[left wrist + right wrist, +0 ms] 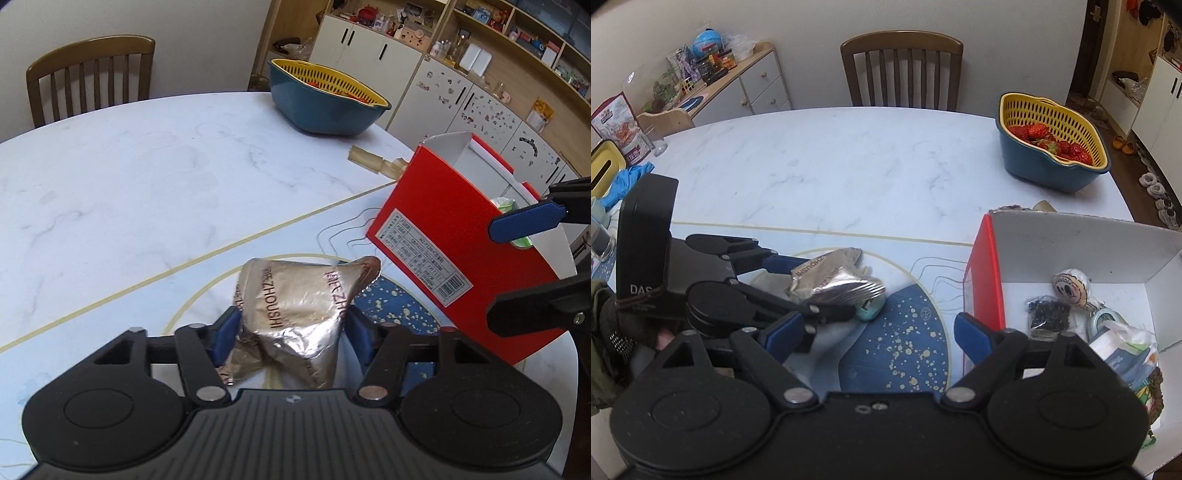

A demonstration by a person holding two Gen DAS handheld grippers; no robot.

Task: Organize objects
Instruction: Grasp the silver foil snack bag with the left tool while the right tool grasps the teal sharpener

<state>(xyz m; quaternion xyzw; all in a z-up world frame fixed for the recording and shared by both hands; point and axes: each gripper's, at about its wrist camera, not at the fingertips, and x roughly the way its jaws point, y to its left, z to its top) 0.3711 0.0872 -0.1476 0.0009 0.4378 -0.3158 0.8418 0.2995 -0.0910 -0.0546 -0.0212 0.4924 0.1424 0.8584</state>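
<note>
Foil packet [291,325] lies with its long axis pointing far-right, pinched between my left gripper's [293,334] jaws; right gripper [886,332] jaws wide, empty.

Foil packet [291,317]: crinkled metallic film, glossy, silvery-bronze. Left tool [290,332]: matt black plastic body, blue pads look smooth; right tool [882,334] same make. Worktop [147,177]: smooth marble-look surface, slight sheen. Box [443,236]: red cardboard outside, glossy; inside [1071,251] plain white, matt. Colander basket [1052,122]: yellow perforated plastic in smooth blue plastic bowl. Chair [901,70]: brown wood, varnished.
</note>
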